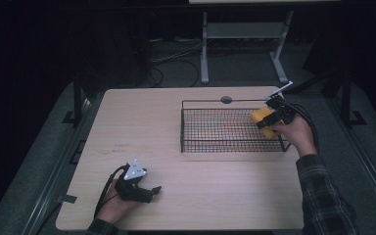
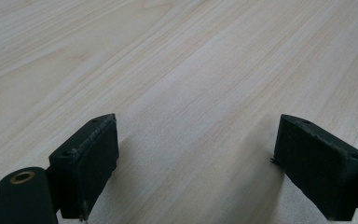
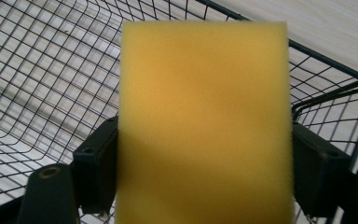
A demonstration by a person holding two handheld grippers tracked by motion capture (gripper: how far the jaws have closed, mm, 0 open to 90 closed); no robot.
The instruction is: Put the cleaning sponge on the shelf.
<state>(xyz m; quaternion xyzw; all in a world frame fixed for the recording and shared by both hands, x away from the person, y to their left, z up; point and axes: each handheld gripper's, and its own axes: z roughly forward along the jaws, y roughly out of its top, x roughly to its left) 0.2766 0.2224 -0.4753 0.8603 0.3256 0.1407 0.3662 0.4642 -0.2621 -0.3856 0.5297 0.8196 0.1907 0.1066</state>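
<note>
Right gripper (image 1: 269,119): clamped on yellow sponge (image 1: 261,116), raised above right end of wire basket (image 1: 210,132).
Sponge, right gripper view (image 3: 204,126): pinched between both jaws, basket mesh (image 3: 42,79) behind.
Left gripper (image 1: 149,192): jaws spread wide, nothing between, low over bare bench (image 1: 152,122), near front edge.

Yellow rectangular foam sponge (image 3: 204,121) clamped between the right gripper's (image 1: 272,117) two black jaws, one on each long side, over the right end of the black wire-mesh basket (image 1: 210,143). Sponge flat face toward the gripper camera, plain, no visible marks. Basket: rectangular, open top, low mesh walls, sitting on the light wood-grain table (image 1: 142,122) right of centre, pale tabletop visible through its floor
</note>
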